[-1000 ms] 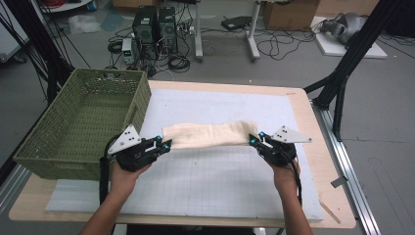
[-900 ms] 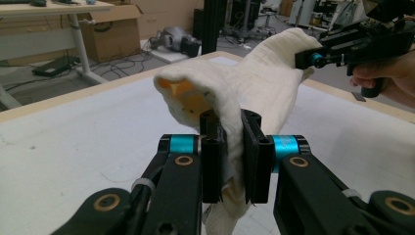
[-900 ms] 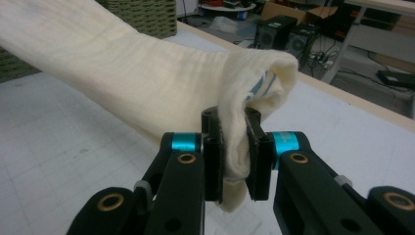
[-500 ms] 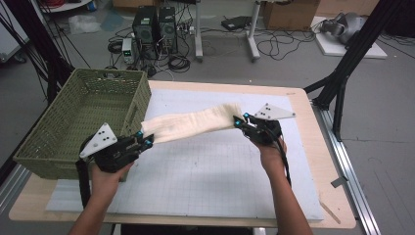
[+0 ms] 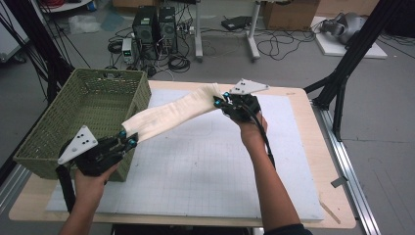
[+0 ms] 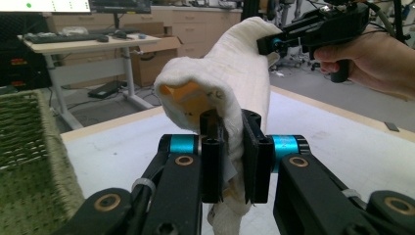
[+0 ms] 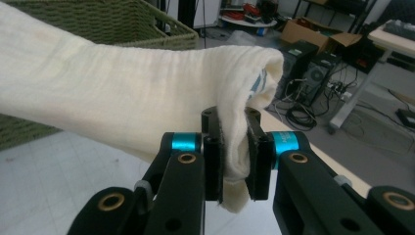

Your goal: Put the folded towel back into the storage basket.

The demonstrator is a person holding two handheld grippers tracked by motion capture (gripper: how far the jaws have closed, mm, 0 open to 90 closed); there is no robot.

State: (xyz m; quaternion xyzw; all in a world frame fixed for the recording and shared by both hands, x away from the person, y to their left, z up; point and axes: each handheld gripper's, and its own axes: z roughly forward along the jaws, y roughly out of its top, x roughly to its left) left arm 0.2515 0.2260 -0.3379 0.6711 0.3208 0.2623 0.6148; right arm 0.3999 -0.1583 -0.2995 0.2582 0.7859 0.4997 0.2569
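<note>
Even, bright overhead room light, soft faint shadows on the white tabletop (image 5: 205,161), no glare, high view slightly soft, gripper views sharp up close, backgrounds toward 12 o'clock mildly blurred.

floor: I see grey concrete (image 5: 298,58), cables (image 5: 274,46) strewn across it
PCs: 2 black towers (image 5: 156,27) on floor past table's far edge
cardboard: box (image 5: 288,12) top of high view
rig: black tripod legs (image 5: 342,73) right of table
desks: one w/ keyboard + monitor (image 6: 83,41), wood cabinets (image 6: 195,27) behind, in left gripper view
light: even, indoor, no windows I can make out
</note>
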